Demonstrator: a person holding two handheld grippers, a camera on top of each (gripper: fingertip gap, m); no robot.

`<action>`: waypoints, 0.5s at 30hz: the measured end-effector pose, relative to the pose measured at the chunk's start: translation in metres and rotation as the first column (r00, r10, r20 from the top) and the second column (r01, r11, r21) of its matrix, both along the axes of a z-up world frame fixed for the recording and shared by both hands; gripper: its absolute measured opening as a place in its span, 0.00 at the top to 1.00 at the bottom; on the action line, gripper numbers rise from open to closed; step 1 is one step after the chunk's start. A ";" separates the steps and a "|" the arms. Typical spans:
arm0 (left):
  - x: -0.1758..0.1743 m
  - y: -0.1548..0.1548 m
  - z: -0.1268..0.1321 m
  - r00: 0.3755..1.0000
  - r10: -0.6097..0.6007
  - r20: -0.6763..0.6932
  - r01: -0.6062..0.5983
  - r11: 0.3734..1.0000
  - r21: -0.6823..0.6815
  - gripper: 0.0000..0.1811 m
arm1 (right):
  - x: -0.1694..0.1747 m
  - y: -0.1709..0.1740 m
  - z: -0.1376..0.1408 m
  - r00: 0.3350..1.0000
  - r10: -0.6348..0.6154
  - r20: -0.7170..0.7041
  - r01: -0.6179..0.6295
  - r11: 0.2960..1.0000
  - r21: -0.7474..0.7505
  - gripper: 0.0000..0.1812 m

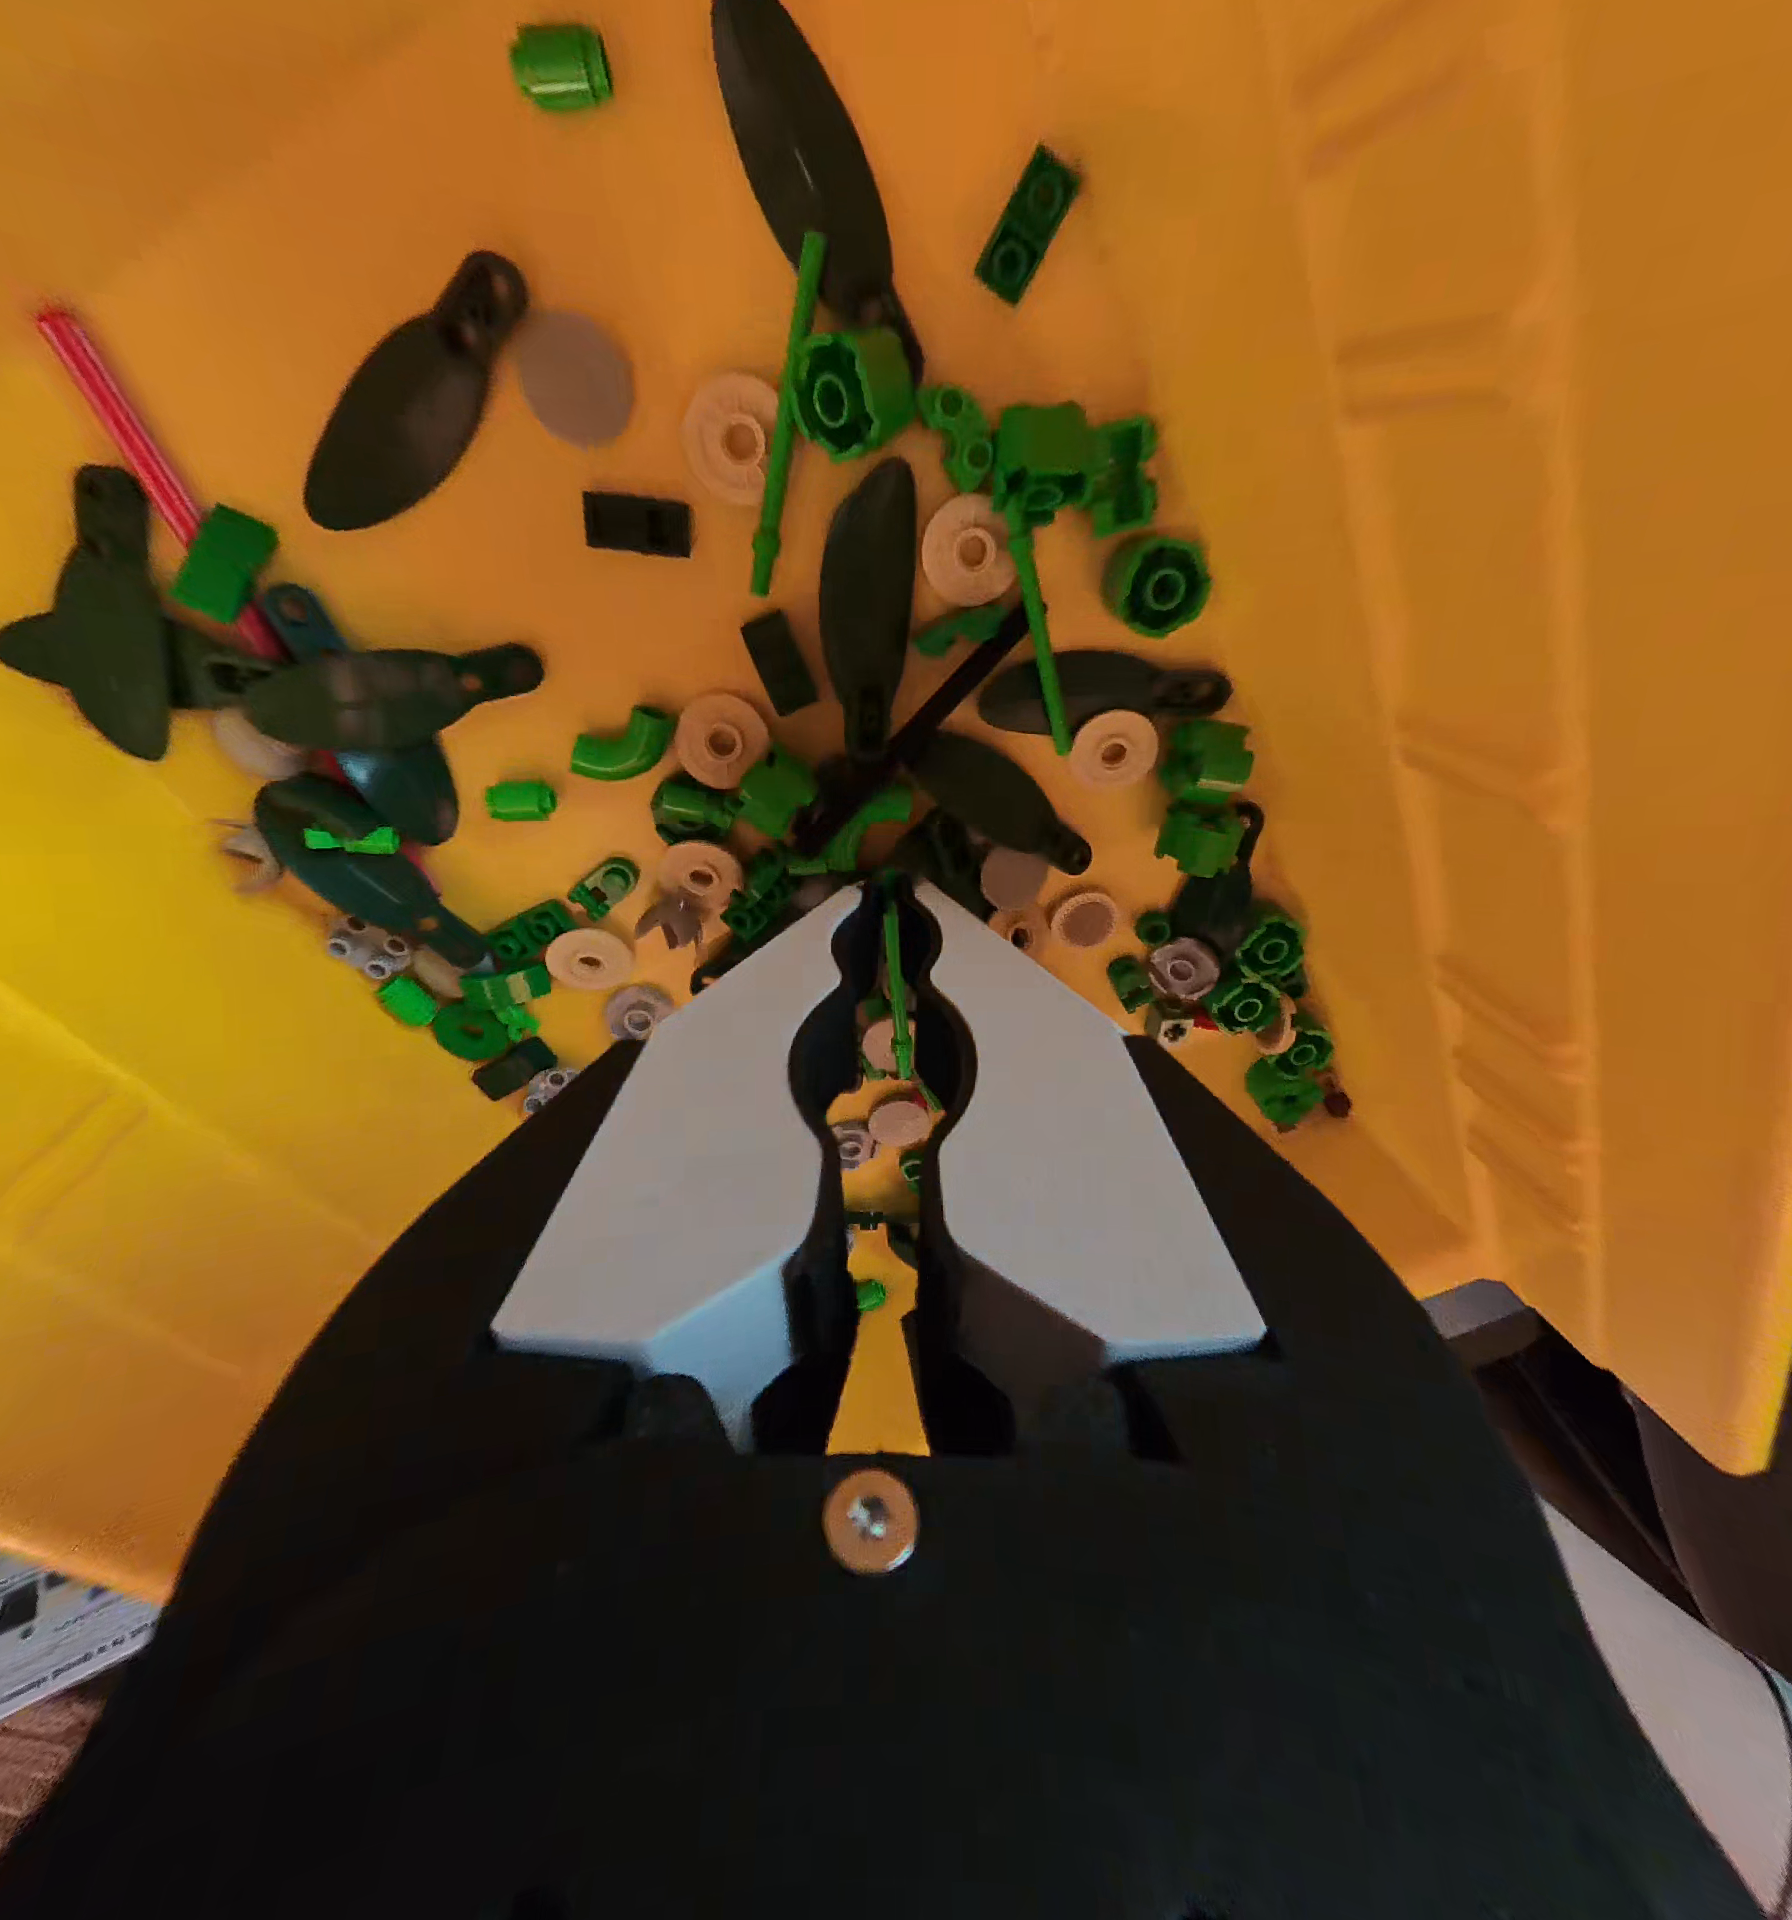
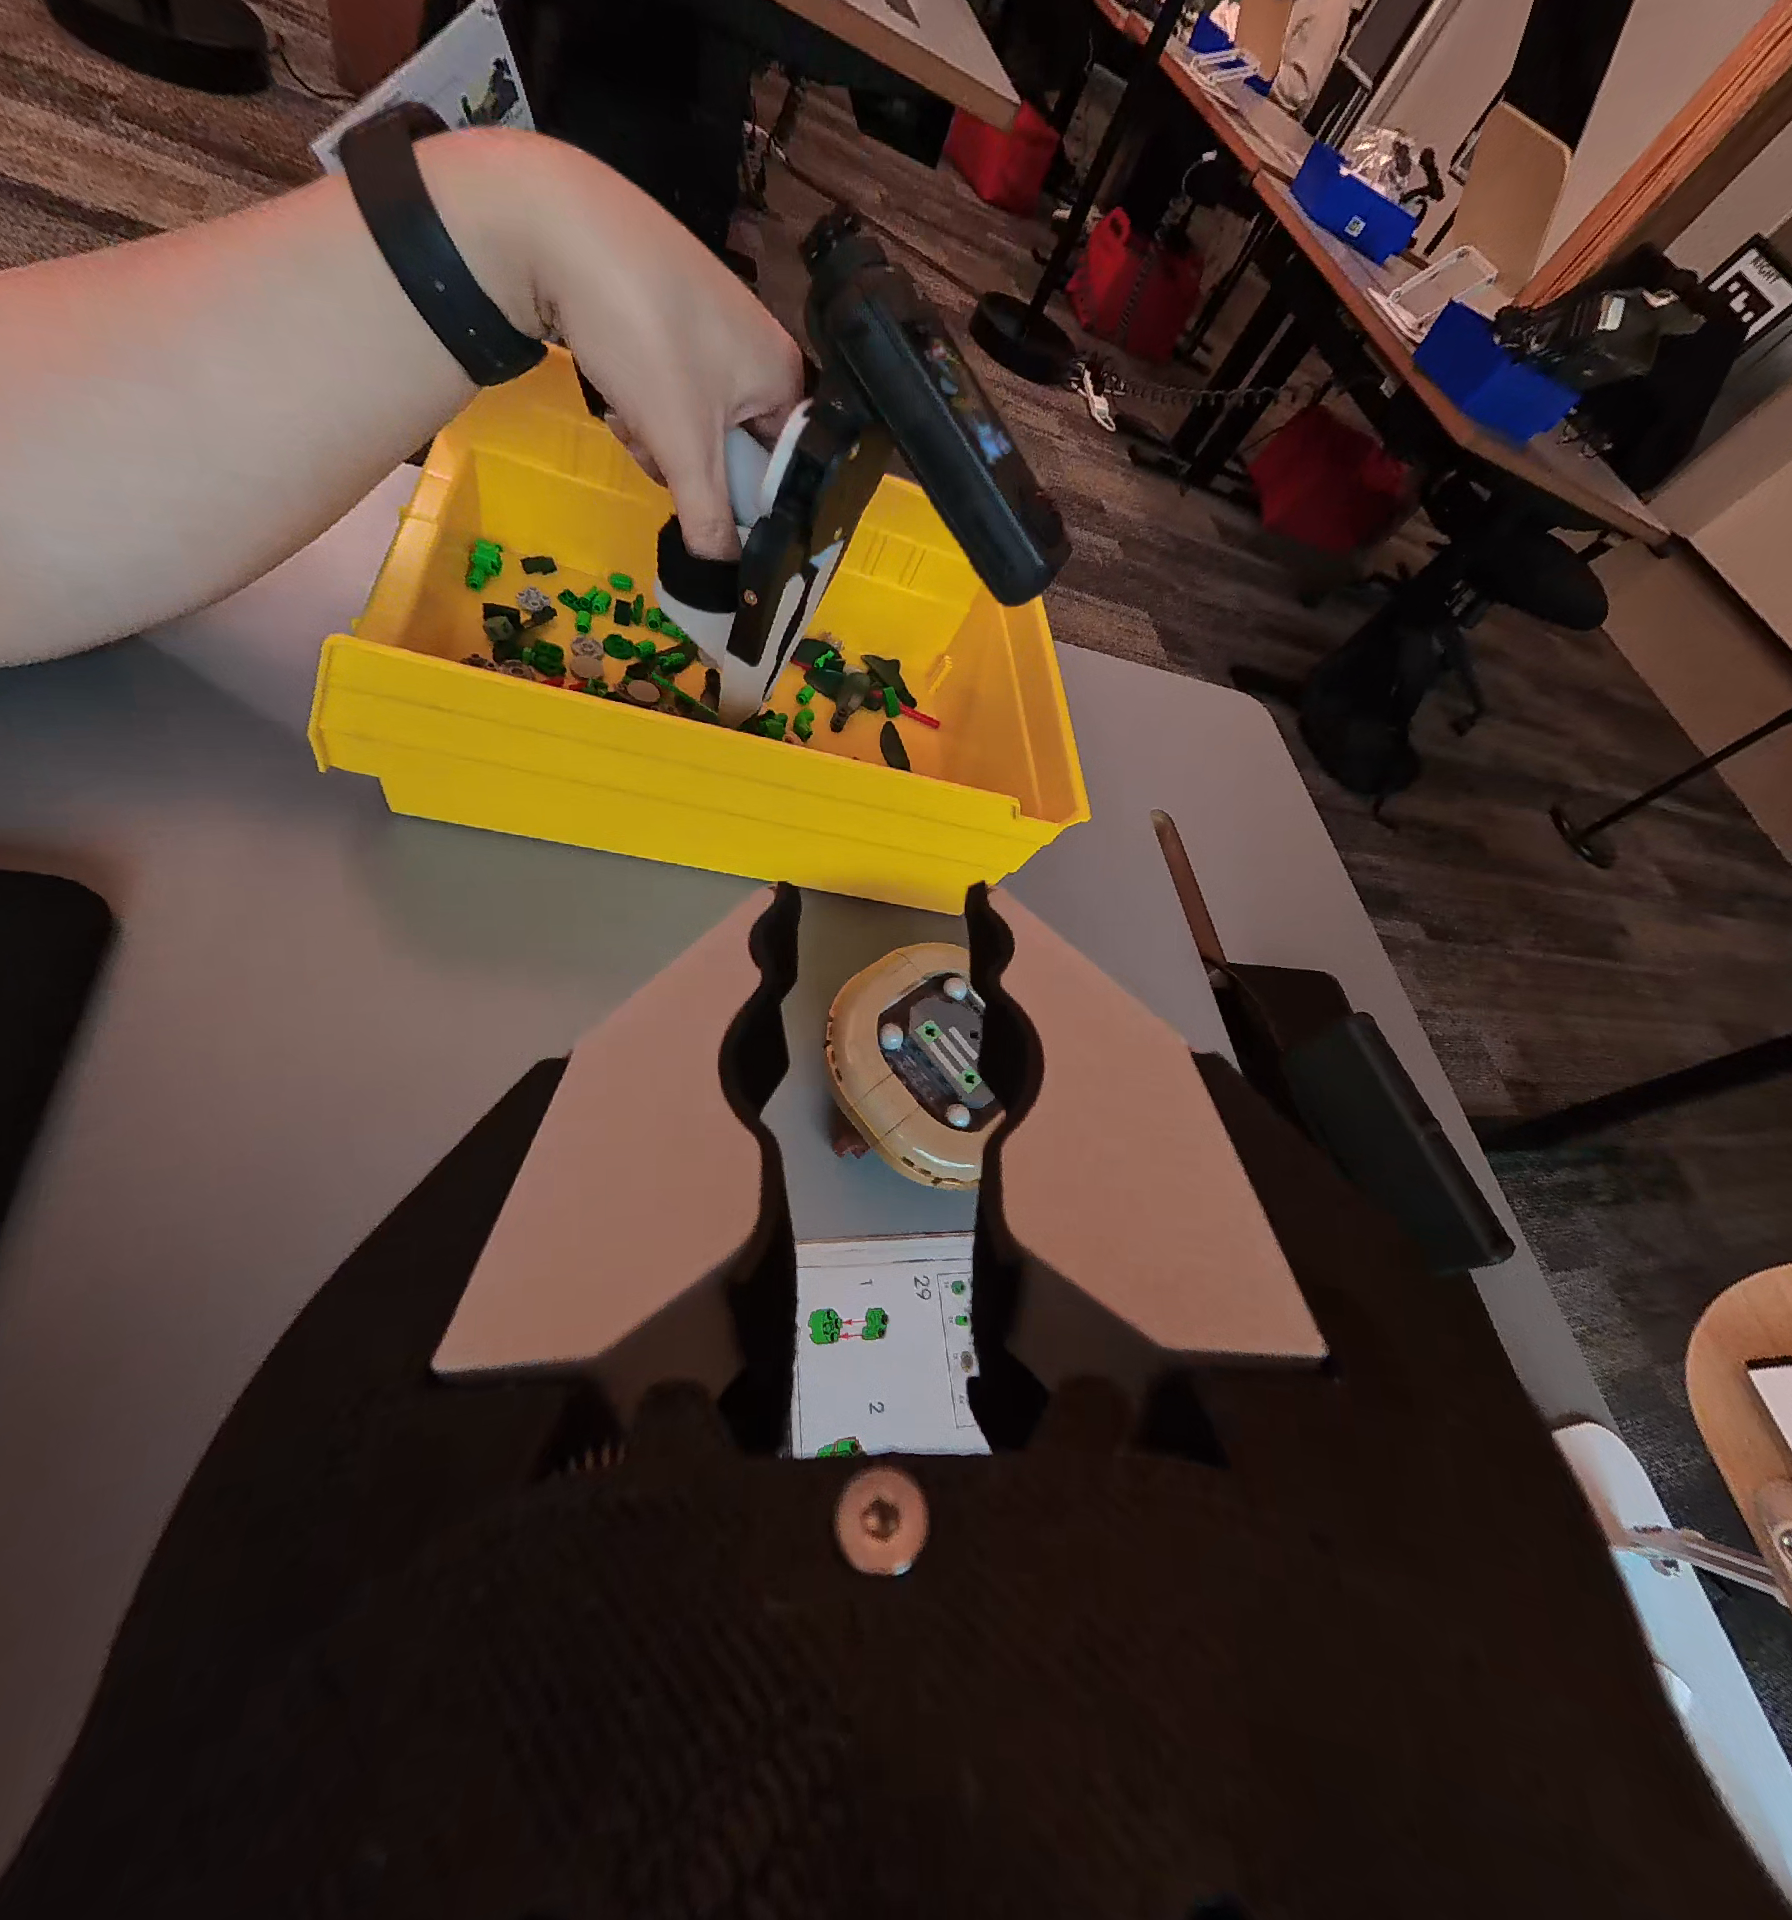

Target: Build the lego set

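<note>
Grey table [image 2: 248,1039] in a cluttered workshop, yellow bin [image 2: 663,790] of loose lego pieces [image 1: 871,623] parked just ahead of the right gripper [image 2: 881,904], probably for easy reach. That one hangs wide and empty over the tan build [image 2: 871,1039] and instruction sheet [image 2: 871,1351]. Left gripper [image 1: 887,894] is down in the bin, jaws nearly closed around a thin green stem [image 1: 897,997] right at its tips.

Loose green lego pieces [image 1: 850,395] heaped in yellow bin [image 2: 663,769].
</note>
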State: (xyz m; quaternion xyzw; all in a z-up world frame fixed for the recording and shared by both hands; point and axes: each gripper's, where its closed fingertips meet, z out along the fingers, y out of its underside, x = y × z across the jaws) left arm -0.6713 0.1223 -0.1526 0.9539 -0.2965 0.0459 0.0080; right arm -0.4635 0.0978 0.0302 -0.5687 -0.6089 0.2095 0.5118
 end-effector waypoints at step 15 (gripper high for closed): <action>-0.045 0.050 0.002 0.982 0.191 0.001 -0.188 0.963 0.193 0.84 | 0.002 0.001 -0.005 0.999 0.006 0.033 -0.006 1.000 0.011 0.83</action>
